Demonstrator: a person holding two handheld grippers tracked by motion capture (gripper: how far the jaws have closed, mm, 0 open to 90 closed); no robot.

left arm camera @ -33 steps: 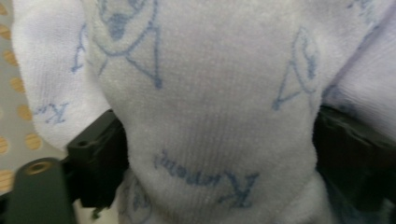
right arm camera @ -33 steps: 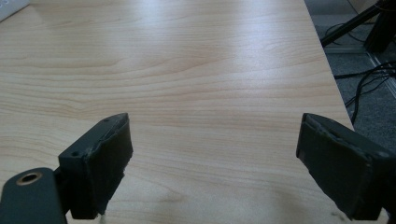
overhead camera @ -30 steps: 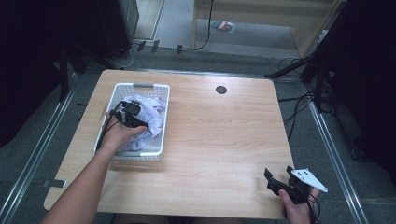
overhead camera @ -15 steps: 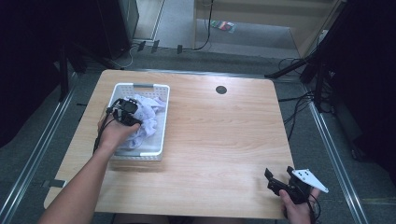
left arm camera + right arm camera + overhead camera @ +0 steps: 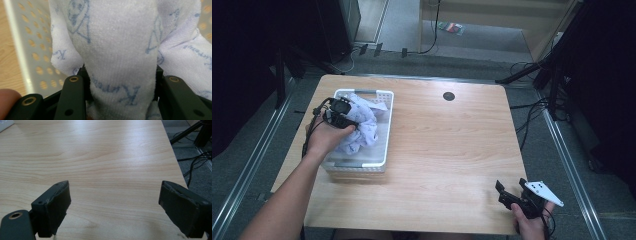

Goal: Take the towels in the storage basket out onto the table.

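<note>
Overhead, a pale wooden desk (image 5: 452,145) stands on a grey floor, with a white perforated basket (image 5: 382,150) near its left edge and a small dark round hole (image 5: 448,96) toward the far side. The person's left forearm reaches in from the bottom left, and the left claw (image 5: 354,123) hovers over the basket, clamped on a bunched white towel (image 5: 367,127) printed with faint blue lettering and little drawings. Part of the towel is gathered up at the claw, while the rest trails down into the basket. In the left gripper view the towel (image 5: 120,50) stands as a thick fold pinched between the two black jaws, which have just closed on it — the cloth bulges above them and spreads out to either side. Behind it lies the basket's floor (image 5: 32,50), dotted with round holes, and a strip of desk shows at the left edge. The right claw (image 5: 511,191) sits low at the desk's near right corner, well apart from the basket, held in the person's right hand (image 5: 532,225). In the right gripper view its jaws stand wide apart over bare wood grain — nothing lies between them.
</note>
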